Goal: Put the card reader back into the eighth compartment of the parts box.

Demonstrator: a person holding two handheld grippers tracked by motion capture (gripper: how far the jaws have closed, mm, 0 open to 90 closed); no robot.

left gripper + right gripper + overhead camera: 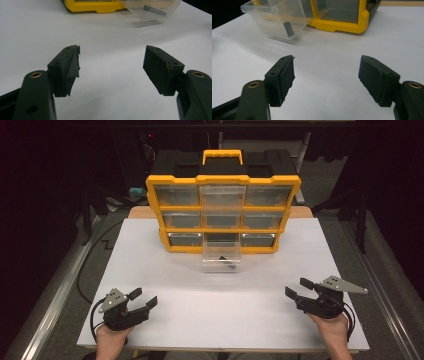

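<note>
A yellow and black drawer cabinet with clear drawers stands at the far middle of the white table. Its bottom middle drawer is pulled out toward me and holds a small dark grey piece. That drawer and piece appear at the top of the left gripper view, and the drawer with the piece at the upper left of the right gripper view. My left gripper rests open near the front left. My right gripper rests open near the front right. Both hold nothing.
The cabinet's top middle drawer sticks out slightly. The cabinet's yellow base is ahead of the right gripper, and its corner lies ahead of the left. Dark floor and metal rails flank the table.
</note>
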